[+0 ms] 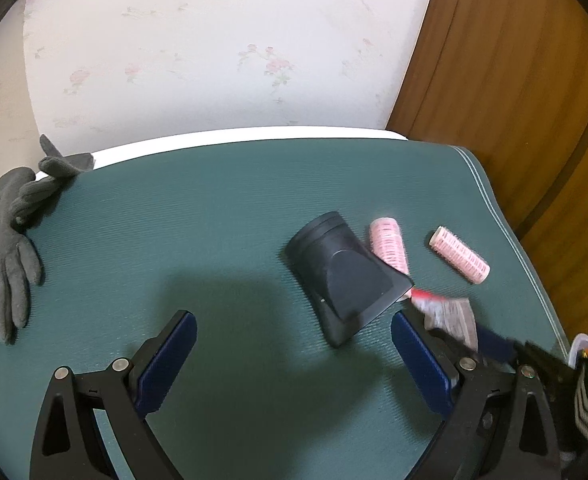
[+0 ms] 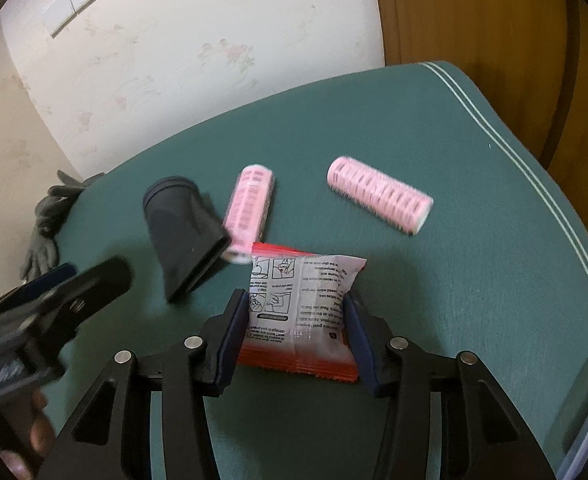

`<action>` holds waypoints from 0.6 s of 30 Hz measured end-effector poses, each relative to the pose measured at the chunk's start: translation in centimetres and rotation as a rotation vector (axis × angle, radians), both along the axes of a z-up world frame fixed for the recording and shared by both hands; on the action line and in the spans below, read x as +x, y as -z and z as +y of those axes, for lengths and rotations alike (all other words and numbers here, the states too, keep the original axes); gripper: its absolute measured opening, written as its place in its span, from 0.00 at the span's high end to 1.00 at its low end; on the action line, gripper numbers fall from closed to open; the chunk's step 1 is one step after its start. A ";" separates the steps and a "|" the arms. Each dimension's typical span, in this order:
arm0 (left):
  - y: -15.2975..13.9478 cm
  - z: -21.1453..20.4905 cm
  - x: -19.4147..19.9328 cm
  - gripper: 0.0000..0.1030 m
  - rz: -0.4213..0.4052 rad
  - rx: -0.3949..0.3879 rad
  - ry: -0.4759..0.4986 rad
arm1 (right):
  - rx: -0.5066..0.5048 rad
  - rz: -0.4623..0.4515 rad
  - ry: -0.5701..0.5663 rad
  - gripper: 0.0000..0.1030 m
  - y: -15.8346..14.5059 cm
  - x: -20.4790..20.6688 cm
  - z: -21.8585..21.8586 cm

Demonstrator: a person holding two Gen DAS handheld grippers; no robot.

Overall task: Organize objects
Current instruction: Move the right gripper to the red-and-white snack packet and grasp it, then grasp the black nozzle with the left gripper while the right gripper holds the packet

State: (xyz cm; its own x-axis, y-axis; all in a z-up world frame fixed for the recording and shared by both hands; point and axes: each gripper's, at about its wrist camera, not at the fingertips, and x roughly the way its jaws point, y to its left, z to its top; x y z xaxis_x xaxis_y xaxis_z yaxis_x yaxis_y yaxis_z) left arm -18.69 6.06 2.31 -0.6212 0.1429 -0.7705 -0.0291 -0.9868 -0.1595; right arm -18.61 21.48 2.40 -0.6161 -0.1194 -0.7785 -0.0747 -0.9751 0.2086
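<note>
the right gripper (image 2: 298,320) pinches a slippery packet (image 2: 302,304) low over the green counter (image 2: 474,280); the left gripper (image 1: 294,344) gapes wide, empty. the crinkly packet could slide free, or clip the nozzle (image 2: 182,232) and pink roller (image 2: 250,208) close beside it.

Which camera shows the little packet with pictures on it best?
The right wrist view: the packet fills the middle, sharp, between the right gripper's fingers. The left wrist view catches it only blurred at the side.

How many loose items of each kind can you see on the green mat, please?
Pink hair rollers: 2
Black dryer nozzle: 1
Grey gloves: 2
Red-and-white packet: 1, held in the right tongs
Total: 6
</note>
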 end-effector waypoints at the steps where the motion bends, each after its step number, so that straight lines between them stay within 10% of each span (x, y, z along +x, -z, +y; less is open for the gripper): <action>1: 0.0 0.0 0.0 0.03 0.000 0.000 0.000 | -0.004 -0.002 -0.003 0.52 0.0 0.2 0.0; 18: 1.3 1.9 -5.2 0.03 -0.065 0.039 -0.106 | -0.015 0.031 -0.109 0.54 -0.3 7.2 -0.2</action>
